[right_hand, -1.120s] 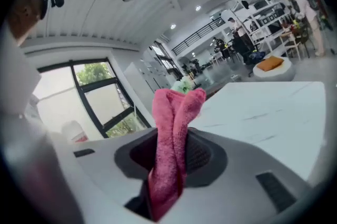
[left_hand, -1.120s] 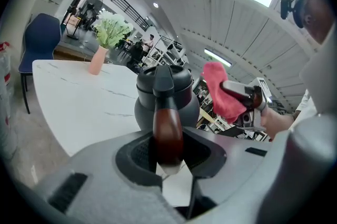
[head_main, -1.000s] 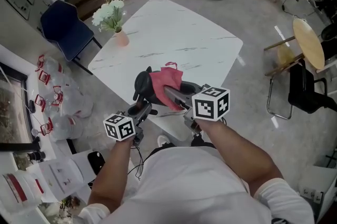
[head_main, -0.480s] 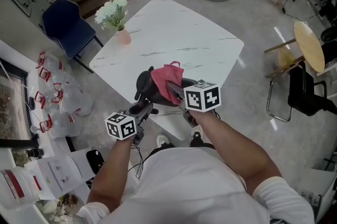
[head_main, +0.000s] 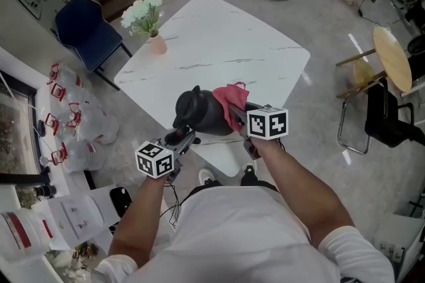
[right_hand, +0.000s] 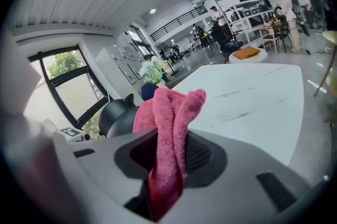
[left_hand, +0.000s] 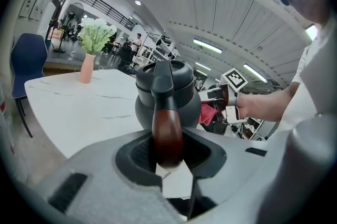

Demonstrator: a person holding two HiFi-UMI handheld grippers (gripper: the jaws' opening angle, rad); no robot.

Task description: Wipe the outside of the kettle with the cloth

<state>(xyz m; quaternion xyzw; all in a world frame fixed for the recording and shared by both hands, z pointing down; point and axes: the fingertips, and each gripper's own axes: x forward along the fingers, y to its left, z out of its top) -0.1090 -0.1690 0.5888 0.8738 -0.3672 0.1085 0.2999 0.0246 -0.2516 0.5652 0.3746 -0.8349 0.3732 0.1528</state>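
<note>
A dark grey kettle (head_main: 202,113) is at the near corner of the white marble table (head_main: 226,42). My left gripper (head_main: 180,140) is shut on its brown wooden handle (left_hand: 167,131), which runs between the jaws in the left gripper view, with the kettle body (left_hand: 168,94) just beyond. My right gripper (head_main: 238,117) is shut on a pink cloth (head_main: 232,98). The cloth lies against the kettle's upper right side. In the right gripper view the folded cloth (right_hand: 169,128) stands up out of the jaws, and the kettle (right_hand: 118,115) shows to its left.
A pink vase of white flowers (head_main: 147,16) stands at the table's far left corner. A blue chair (head_main: 83,26) is behind it. Plastic bags (head_main: 73,129) lie on the floor at left. A round wooden table (head_main: 392,56) and a black chair (head_main: 385,115) stand at right.
My right gripper has come down with the cloth from the top of the kettle to its right side, so the lid now shows. My left gripper has stayed on the handle.
</note>
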